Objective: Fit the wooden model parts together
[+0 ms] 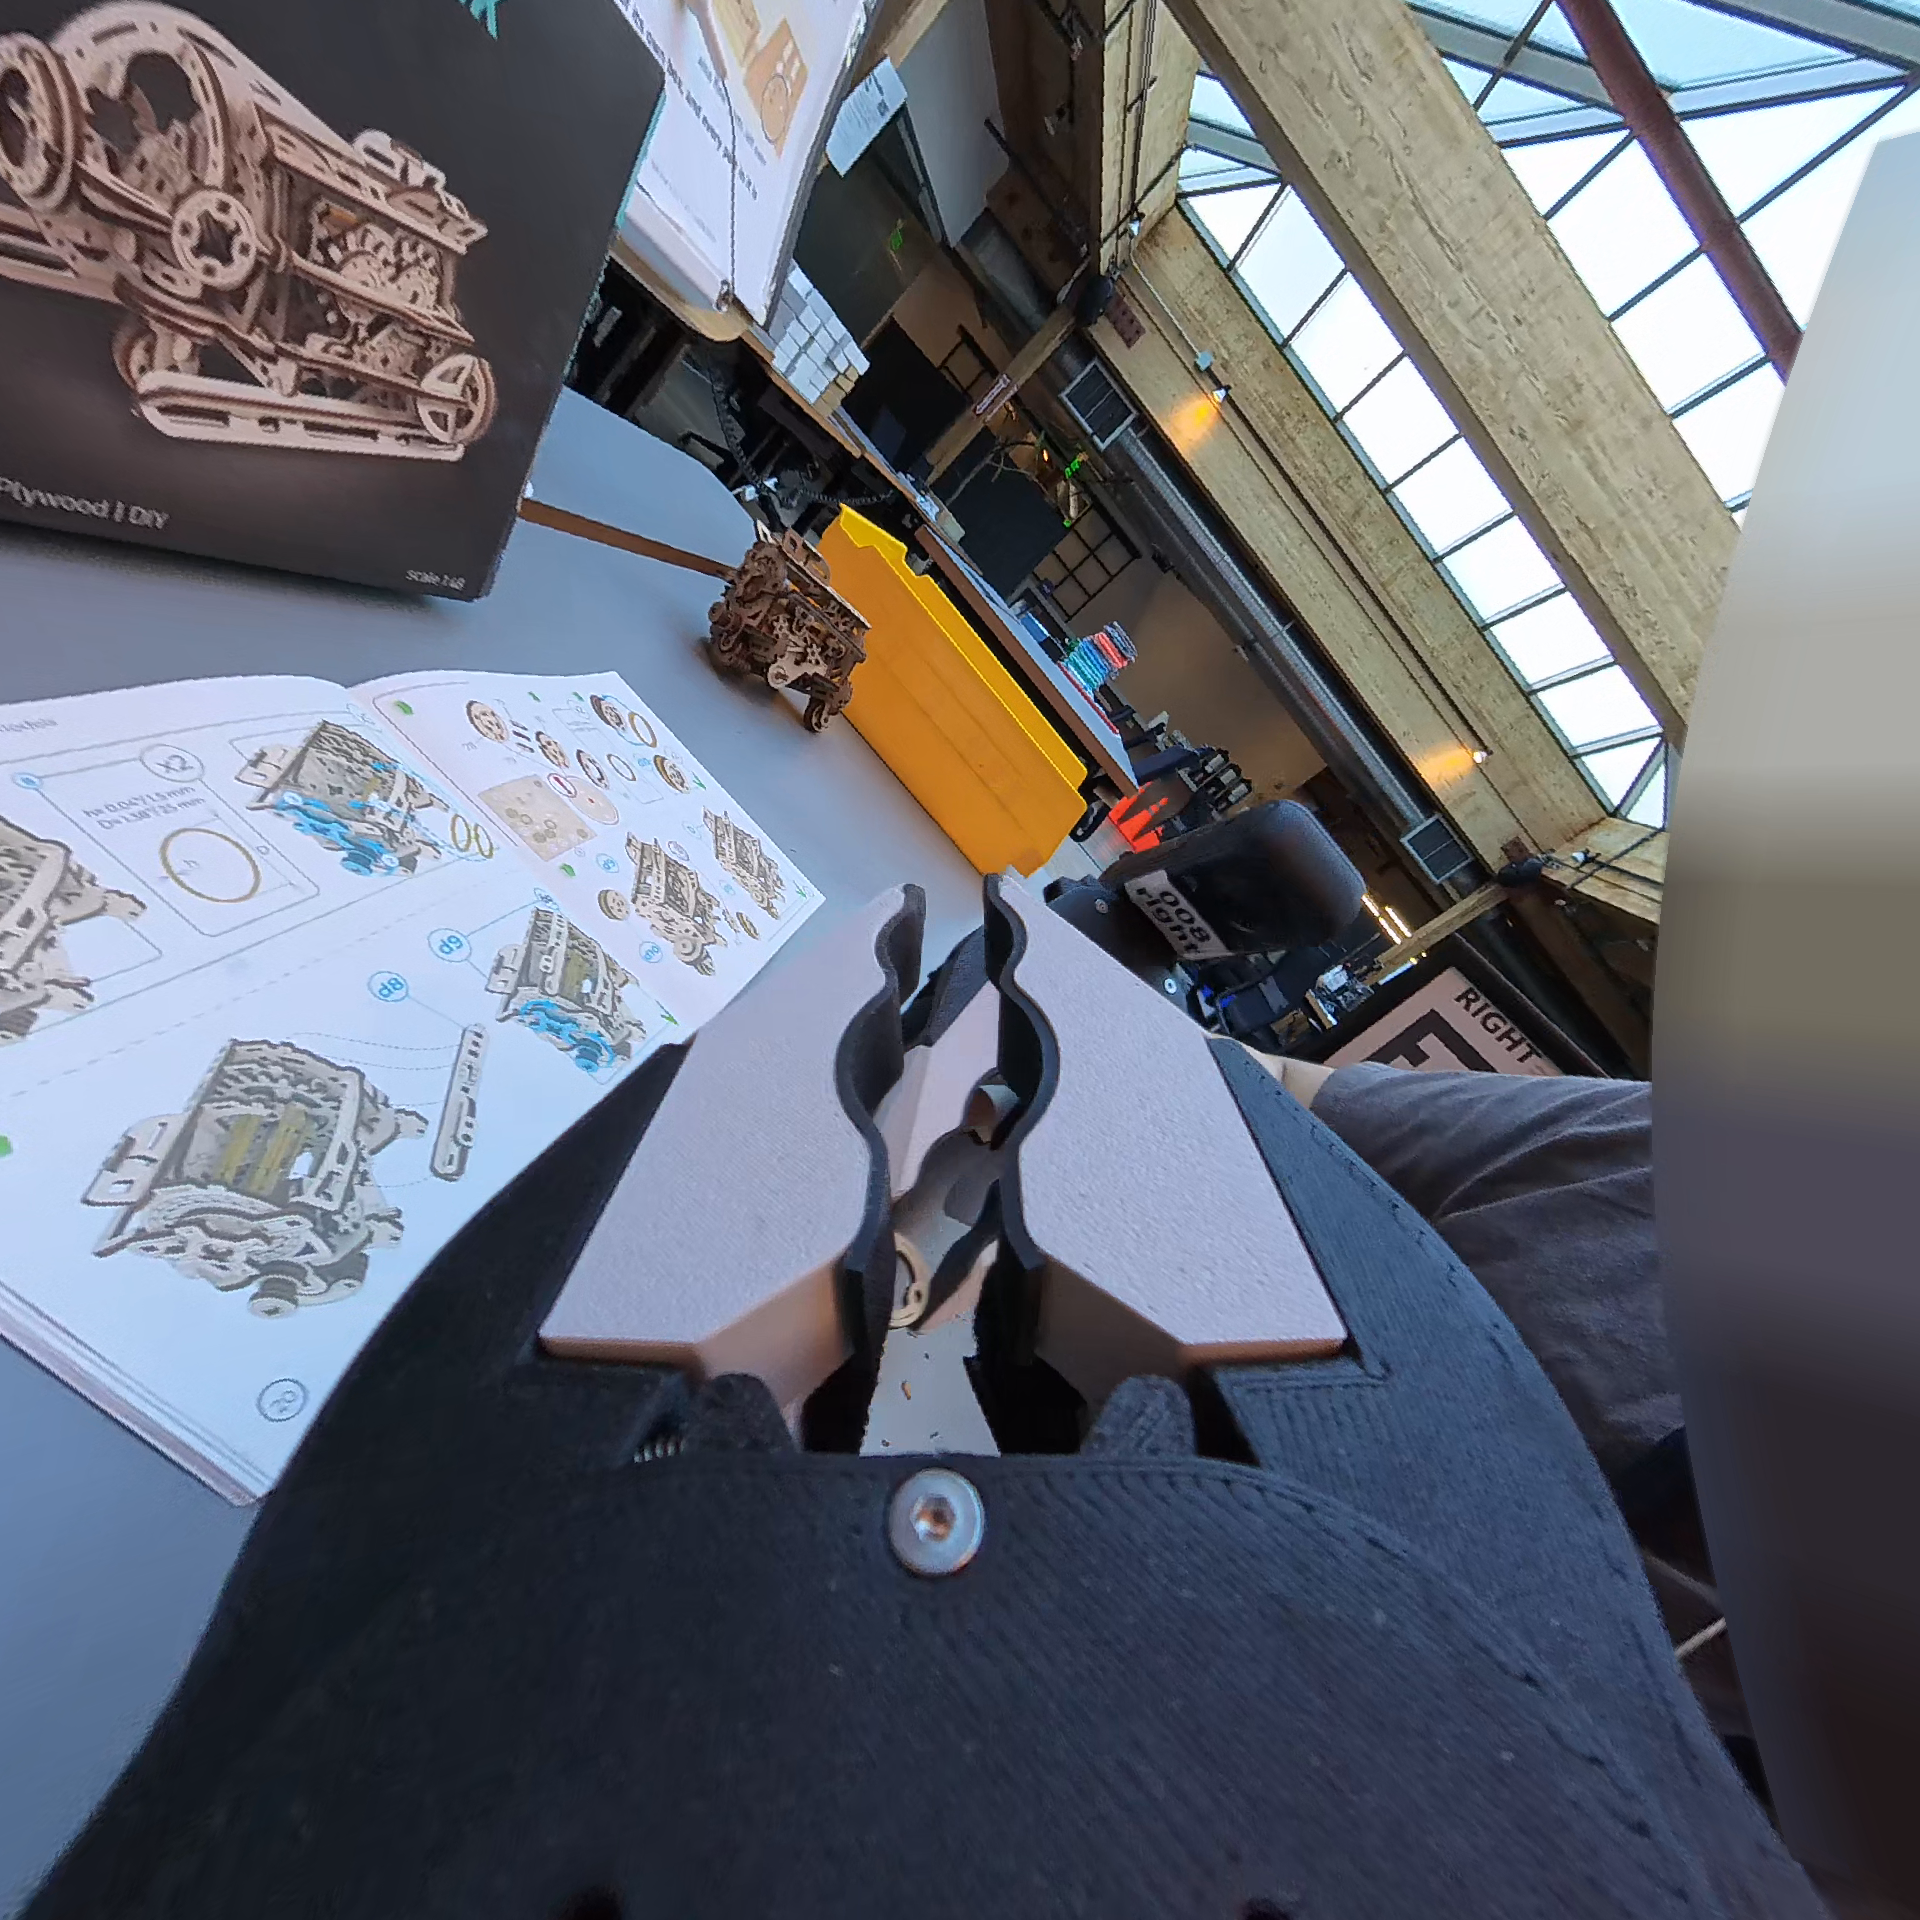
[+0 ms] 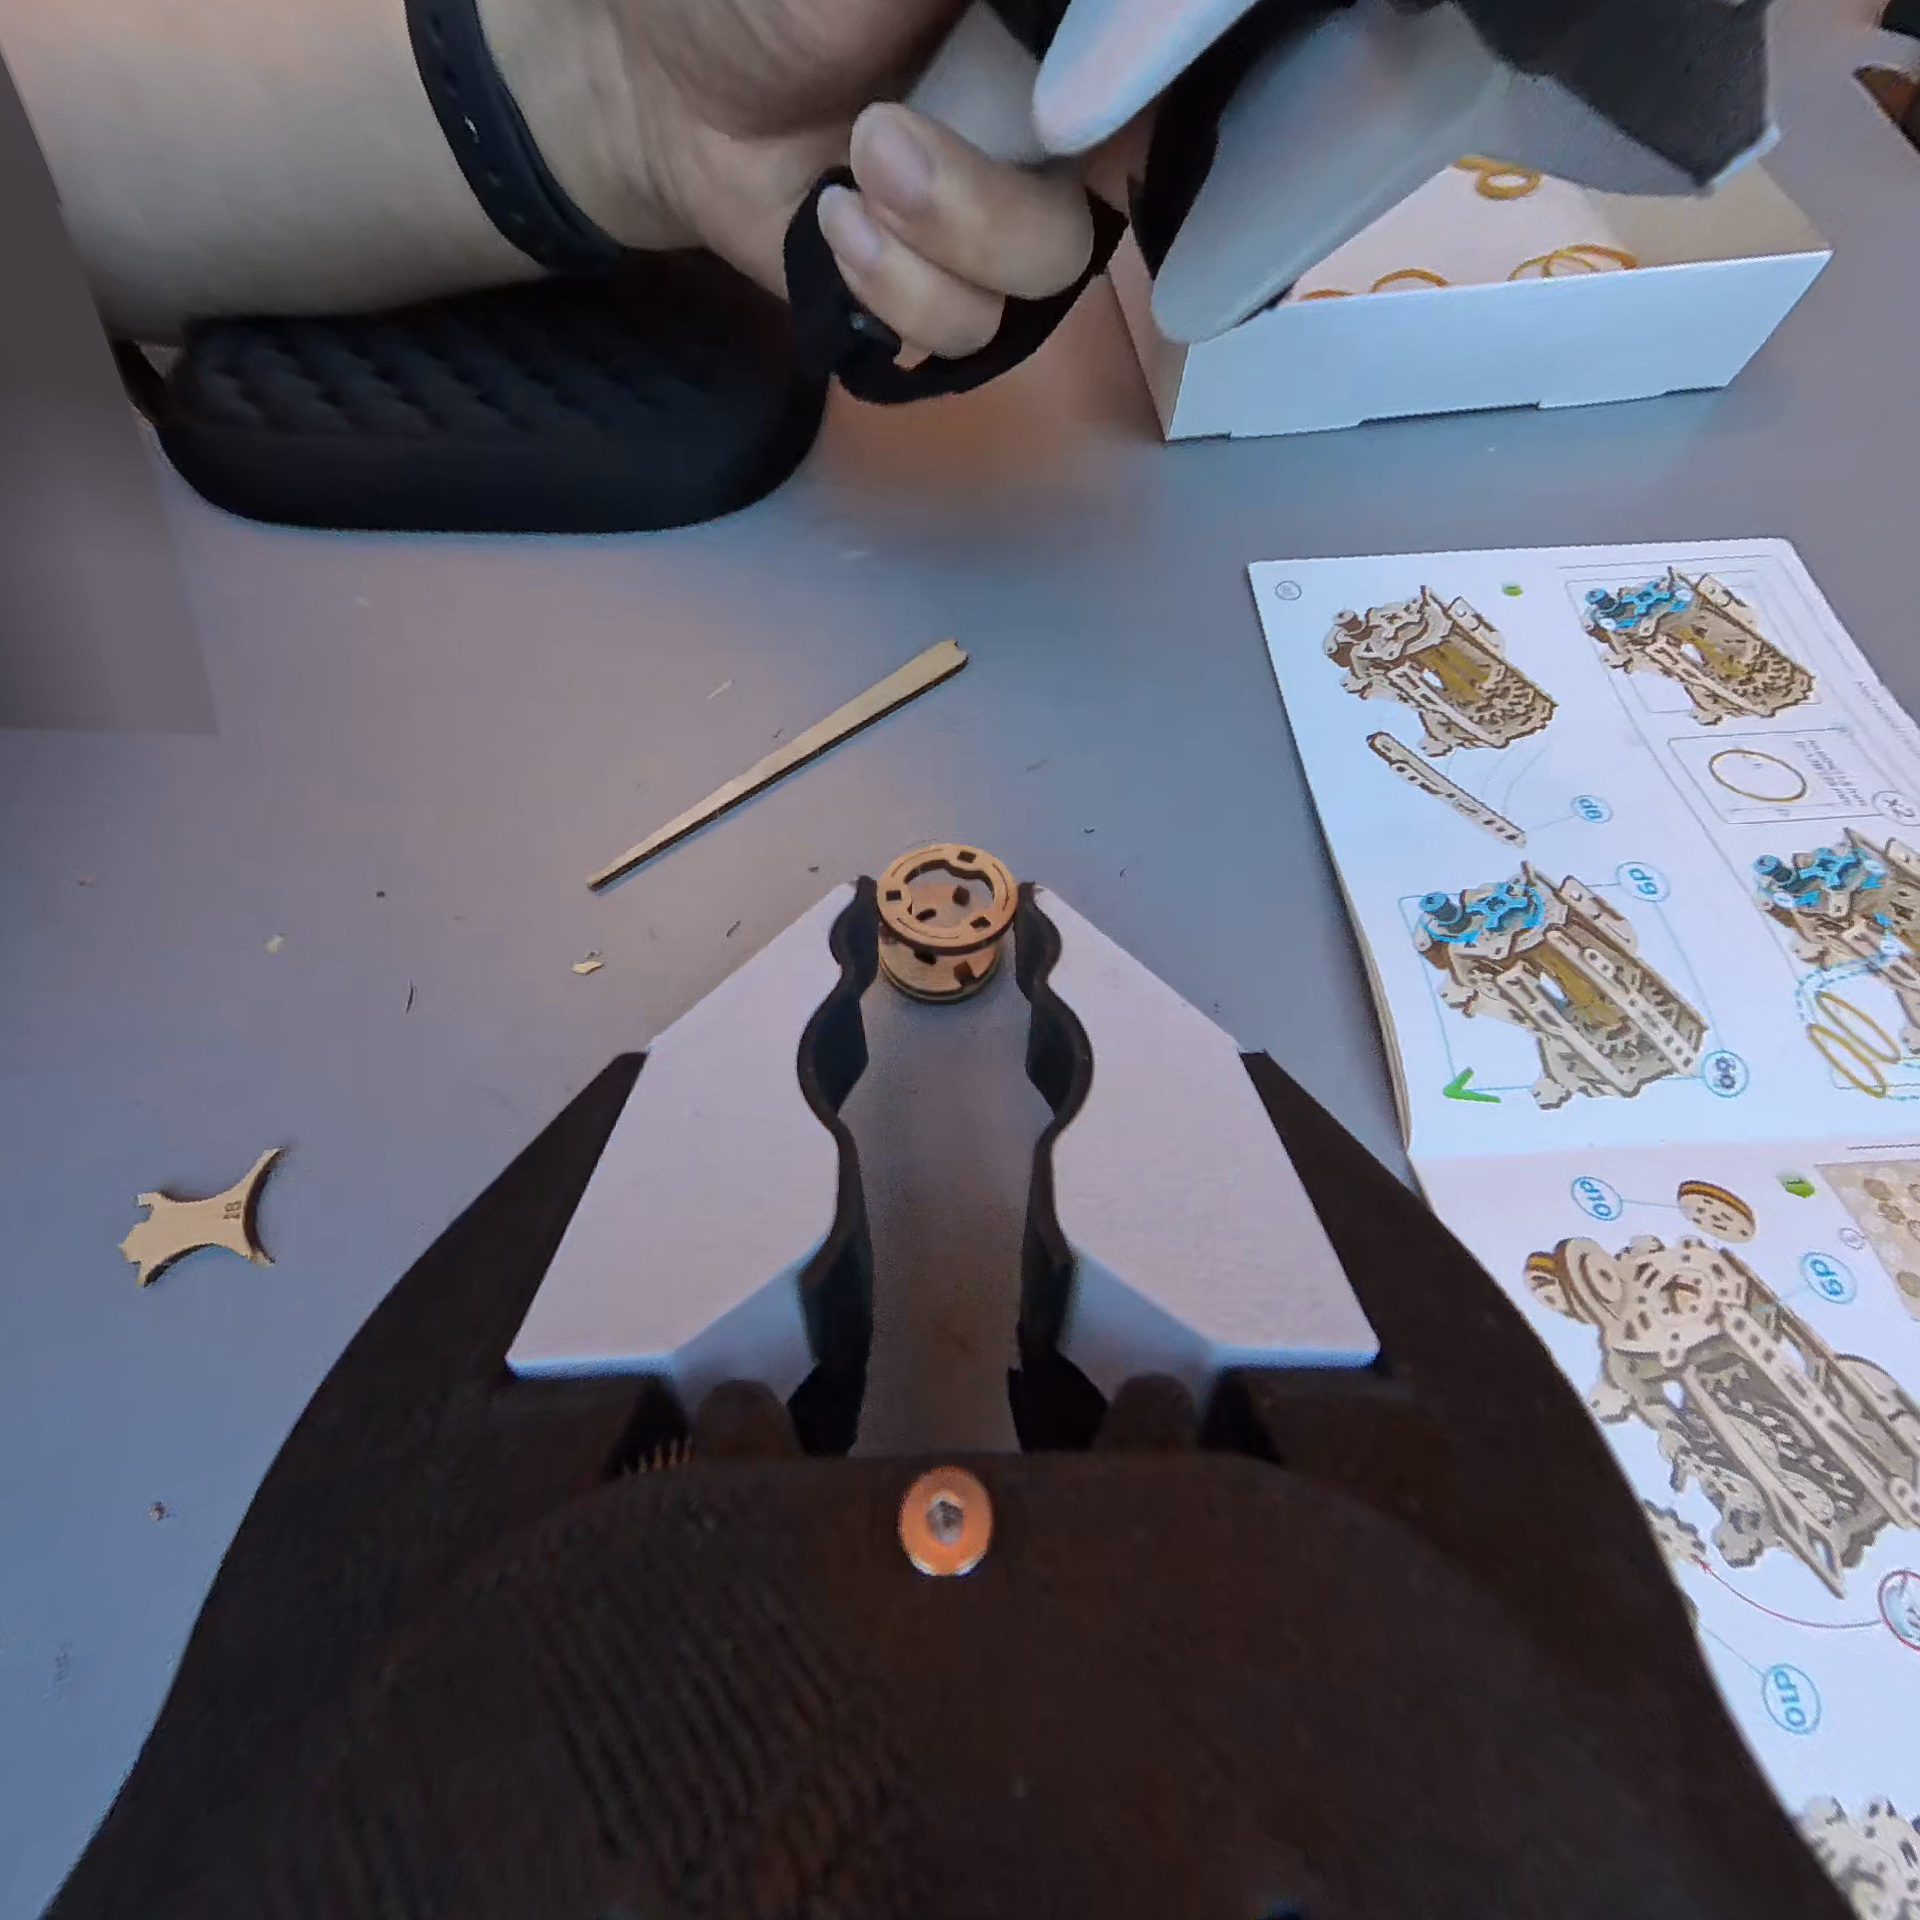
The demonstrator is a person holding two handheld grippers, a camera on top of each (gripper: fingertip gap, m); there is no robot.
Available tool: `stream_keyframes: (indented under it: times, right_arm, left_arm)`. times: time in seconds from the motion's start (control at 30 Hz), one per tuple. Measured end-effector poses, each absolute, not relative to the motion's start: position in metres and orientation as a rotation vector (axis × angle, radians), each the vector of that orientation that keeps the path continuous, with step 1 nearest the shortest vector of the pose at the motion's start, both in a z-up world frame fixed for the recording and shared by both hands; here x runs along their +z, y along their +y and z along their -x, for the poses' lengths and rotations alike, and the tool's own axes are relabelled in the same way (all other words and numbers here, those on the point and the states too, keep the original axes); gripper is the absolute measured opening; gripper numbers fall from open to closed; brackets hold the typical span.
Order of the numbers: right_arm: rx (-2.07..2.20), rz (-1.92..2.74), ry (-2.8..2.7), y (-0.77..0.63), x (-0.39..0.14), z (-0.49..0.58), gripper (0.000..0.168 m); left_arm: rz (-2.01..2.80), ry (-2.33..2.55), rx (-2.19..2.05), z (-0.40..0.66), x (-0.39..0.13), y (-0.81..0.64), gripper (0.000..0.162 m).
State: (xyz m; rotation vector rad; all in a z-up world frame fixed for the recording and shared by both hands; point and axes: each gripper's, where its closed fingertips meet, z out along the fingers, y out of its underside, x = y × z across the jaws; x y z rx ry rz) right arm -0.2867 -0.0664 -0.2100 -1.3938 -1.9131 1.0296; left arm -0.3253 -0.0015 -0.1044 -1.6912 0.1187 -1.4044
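Observation:
My right gripper (image 2: 945, 904) is shut on a small round wooden hub (image 2: 945, 920), held at its fingertips on or just above the grey table (image 2: 520, 1039). My left gripper (image 1: 953, 904) is raised and tilted up, its jaws nearly together with a narrow gap and nothing seen between the tips. Through that gap a small round wooden piece (image 1: 910, 1283) shows below. In the right wrist view a hand (image 2: 914, 229) holds the left gripper over a white box. A partly built wooden model (image 1: 790, 634) stands far back on the table.
An open instruction booklet (image 2: 1621, 935) lies to the right; it also shows in the left wrist view (image 1: 364, 935). A thin wooden stick (image 2: 779, 764), a star-shaped wooden scrap (image 2: 203, 1216), a black pad (image 2: 488, 416), a white box with rubber bands (image 2: 1455, 332), a yellow bin (image 1: 956, 707) and the kit box (image 1: 260, 260) are around. Tip to tip, the grippers are about 12 cm apart. The thin wooden stick (image 2: 779, 764) lies around 5 cm away from my right fingertips.

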Motion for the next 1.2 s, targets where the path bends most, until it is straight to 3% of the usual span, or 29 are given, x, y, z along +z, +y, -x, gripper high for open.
stream_keyframes:
  times: [1.2]
  right_arm:
    - [0.944,1.444,-1.981,-0.068,-0.224,0.287,0.025]
  left_arm:
    - [1.76,0.146,-1.44,0.314,-0.117,-0.004,0.009]
